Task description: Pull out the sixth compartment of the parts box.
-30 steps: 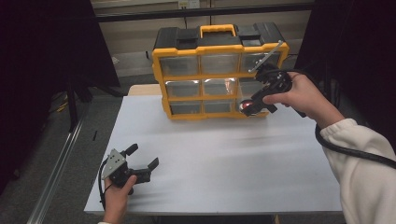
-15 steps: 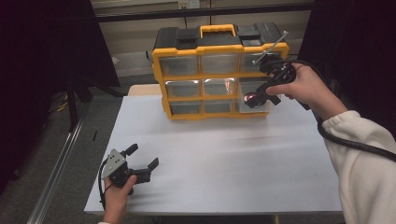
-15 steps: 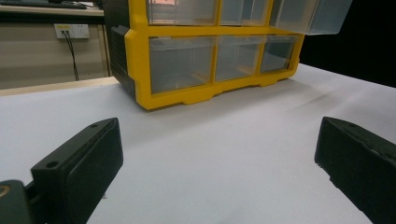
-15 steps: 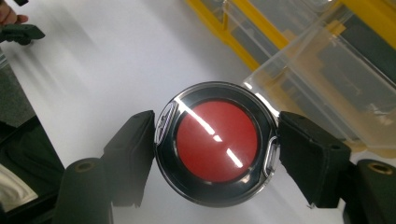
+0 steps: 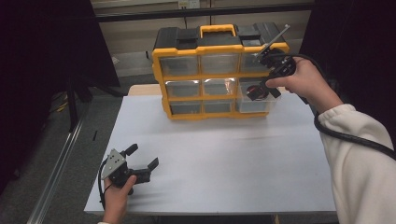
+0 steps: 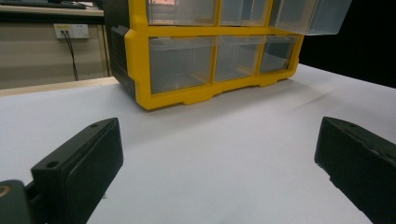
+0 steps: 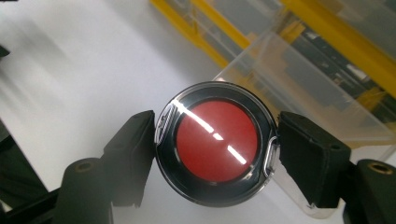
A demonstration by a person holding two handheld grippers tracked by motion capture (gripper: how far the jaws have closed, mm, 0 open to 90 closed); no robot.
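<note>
Round black case with a red centre under a clear glossy lid (image 7: 215,150) is up in the air now, clamped across its widest line by the right claw (image 7: 215,151), one black pad on each side of the rim, just in front of the clear plastic drawer (image 5: 254,100) pulled out of the right column of the yellow-and-black organiser cabinet (image 5: 219,70) at the far side of the white table (image 5: 219,158). In the high view the right claw (image 5: 259,91) holds it over that open drawer. It looks light and rigid, a small hard-shelled disc, and that shiny lid and smooth rim suggest it could slip or swivel between the pads if the squeeze eases; the glossy cover may also scuff or crack if dropped, so gentle lowering seems wise. Taking it by the rim across the diameter, as now, looks like the surest hold, since the flat faces offer nothing to pinch. Down at the near left corner the left claw (image 5: 142,157) rests on the table, jaws spread wide with nothing between them, pointing toward the cabinet. The count: one round case, one cabinet with nine clear drawers in three rows of three, one of them pulled out, one yellow carry handle (image 5: 217,31) on top, and two claws.
</note>
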